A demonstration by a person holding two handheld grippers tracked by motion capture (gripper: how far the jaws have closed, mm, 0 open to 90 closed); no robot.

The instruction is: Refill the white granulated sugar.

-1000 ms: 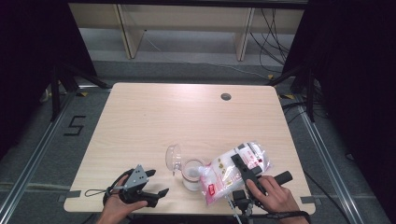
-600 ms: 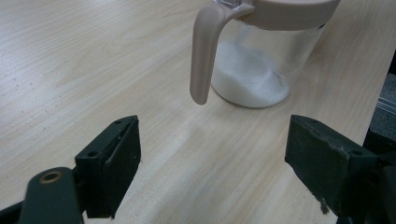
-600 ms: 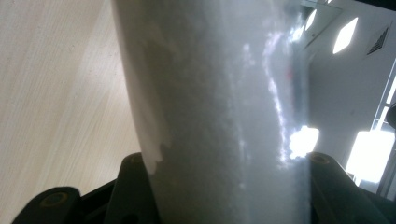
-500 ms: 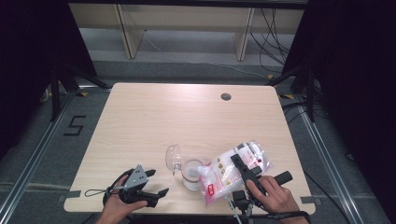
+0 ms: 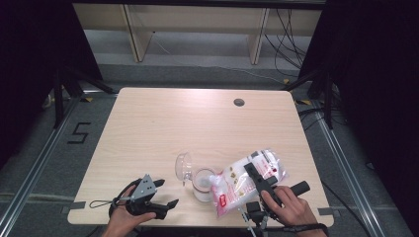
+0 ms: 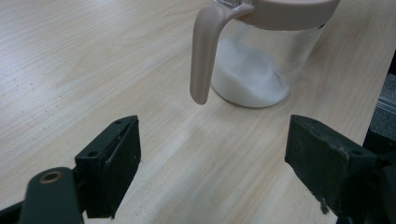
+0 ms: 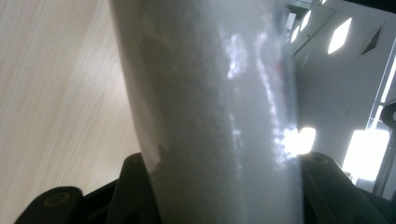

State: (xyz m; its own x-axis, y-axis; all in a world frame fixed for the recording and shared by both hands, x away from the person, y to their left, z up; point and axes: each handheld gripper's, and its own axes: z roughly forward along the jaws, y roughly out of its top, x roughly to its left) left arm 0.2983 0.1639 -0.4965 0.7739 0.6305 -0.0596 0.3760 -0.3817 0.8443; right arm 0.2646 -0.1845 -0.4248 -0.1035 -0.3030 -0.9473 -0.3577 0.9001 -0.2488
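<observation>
**benchwatcher:** So on the left, the left claw (image 5: 165, 195) sat low near the front edge of the bench (image 5: 163, 123), jaws spread wide, nothing between them. Just beside it stood the clear jar (image 6: 261, 60) with the beige handle, its lid (image 5: 184, 164) flipped open, some white granules already in the bottom.

**pourfan:** And the right side?

**benchwatcher:** The right claw (image 5: 257, 180) was clamped around the plastic bag of white granules (image 5: 247, 180), tilted with its corner touching the jar's mouth. Looked to me like the pouring step was in hand.

**pourfan:** Next move?

**benchwatcher:** My guess: tip the bag more, slowly, and maybe steady the jar by its handle so it doesn't slide.
</observation>
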